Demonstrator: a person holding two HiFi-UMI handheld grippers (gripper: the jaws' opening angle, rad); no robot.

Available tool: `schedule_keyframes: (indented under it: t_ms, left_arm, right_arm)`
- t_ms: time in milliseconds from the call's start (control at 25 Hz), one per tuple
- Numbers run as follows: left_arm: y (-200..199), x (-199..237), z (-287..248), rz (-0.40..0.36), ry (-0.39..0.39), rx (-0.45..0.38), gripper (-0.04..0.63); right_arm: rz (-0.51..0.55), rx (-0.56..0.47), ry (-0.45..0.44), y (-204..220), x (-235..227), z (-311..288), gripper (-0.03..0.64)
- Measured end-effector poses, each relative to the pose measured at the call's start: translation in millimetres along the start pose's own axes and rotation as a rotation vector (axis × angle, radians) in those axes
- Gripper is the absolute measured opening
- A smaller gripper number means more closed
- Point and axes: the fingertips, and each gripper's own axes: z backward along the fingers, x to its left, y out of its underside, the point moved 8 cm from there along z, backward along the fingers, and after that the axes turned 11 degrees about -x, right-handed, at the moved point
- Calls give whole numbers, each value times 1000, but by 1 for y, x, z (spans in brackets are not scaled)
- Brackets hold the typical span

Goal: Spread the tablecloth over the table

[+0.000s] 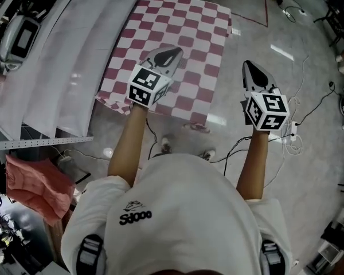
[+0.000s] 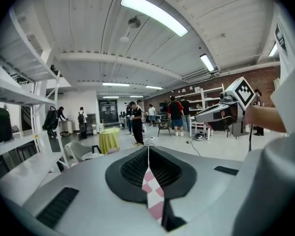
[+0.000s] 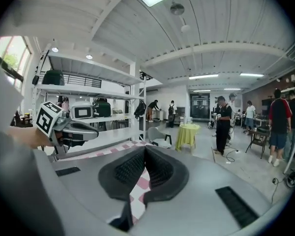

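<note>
The red-and-white checked tablecloth [image 1: 183, 33] lies spread out flat ahead of me; whatever is under it is hidden. My left gripper [image 1: 171, 55] hovers over its near part and is shut on the cloth. In the left gripper view, a checked strip of tablecloth [image 2: 154, 191] runs between the closed jaws of my left gripper [image 2: 148, 149]. My right gripper [image 1: 249, 67] shows just off the cloth's right edge in the head view. In the right gripper view, a fold of tablecloth [image 3: 137, 191] is pinched in my right gripper [image 3: 145, 151]. Both grippers point about level.
White ribbed panels [image 1: 57, 62] lie left of the cloth, with a pink rag [image 1: 37, 185] below them. Cables [image 1: 298, 130] trail over the shiny floor on the right. A shelf rack [image 3: 88, 90] stands on my left. A yellow-green draped table [image 2: 108, 139] and several people stand farther off.
</note>
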Motion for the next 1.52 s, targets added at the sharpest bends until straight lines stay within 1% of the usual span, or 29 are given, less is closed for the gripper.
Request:
schedule_keyframes:
  t_ms: [80,240,400,560,760,920,1080,1520]
  left_arm:
    - [-9,8,11,-15,-19,-10,34]
    - [-25,22,33,-32,-50,-4,34]
    - [-42,30,48,-36,-81,-51,34]
    - [-59,30,53,-54,-80,-93,34]
    - [-75,19,54,-89,-53,-129,34]
    - [-83,12,52,-108,-42,-145,34]
    - [-86,10,52,-114,-36,-139,34]
    - [-75,10,49,-99,-41,-120,34]
  right_arm:
    - [22,-19,-31,-12,11,-8,23]
    - [60,-62,-85,-37,29,-17,23]
    - [106,-89,-116,-57,40,-20,23]
    - [140,-100,-118,-68,45,-21,23]
    - [176,-120,-127,-81,51,-17,23]
    - [198,-120,-134,-84,52,-15,23]
    - [208,-100,-137,-83,54,-16,23]
    - [212,-69,-144,-75,54,-20,23]
